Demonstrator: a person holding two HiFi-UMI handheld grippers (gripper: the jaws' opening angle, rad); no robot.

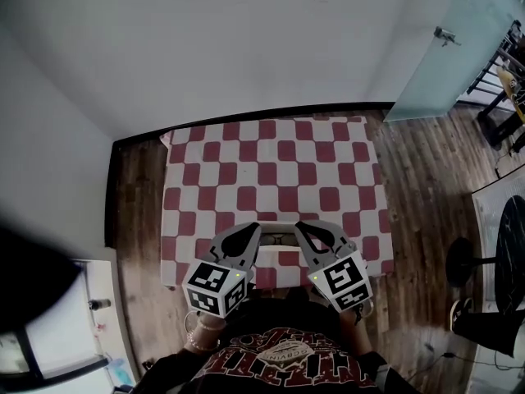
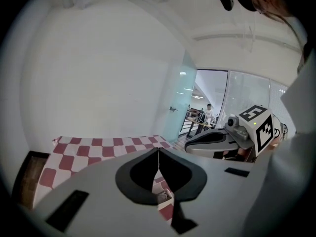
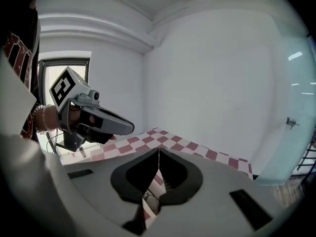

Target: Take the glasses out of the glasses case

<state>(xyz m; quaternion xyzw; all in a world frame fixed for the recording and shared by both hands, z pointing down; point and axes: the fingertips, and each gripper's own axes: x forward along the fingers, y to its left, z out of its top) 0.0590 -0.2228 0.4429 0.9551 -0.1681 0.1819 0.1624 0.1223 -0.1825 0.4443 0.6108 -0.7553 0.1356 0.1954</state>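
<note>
A pale glasses case (image 1: 279, 245) lies open at the front edge of the checkered table (image 1: 271, 162), with dark-framed glasses (image 1: 279, 238) in it. My left gripper (image 1: 253, 231) hovers just left of it and my right gripper (image 1: 301, 226) just right, tips pointing inward over the case. Both are shut, tips touching, with nothing between them. Through the left gripper (image 2: 158, 157) I glimpse a corner of the case (image 2: 165, 197). Below the shut right gripper (image 3: 158, 157) a glasses lens (image 3: 150, 201) shows.
The red-and-white cloth covers the table, which stands against a white wall (image 1: 246, 39). Wooden floor (image 1: 426, 187) lies to the right, with a glass door (image 1: 459, 48) and a dark stool base (image 1: 461, 263). A white cabinet (image 1: 74, 318) stands at the left.
</note>
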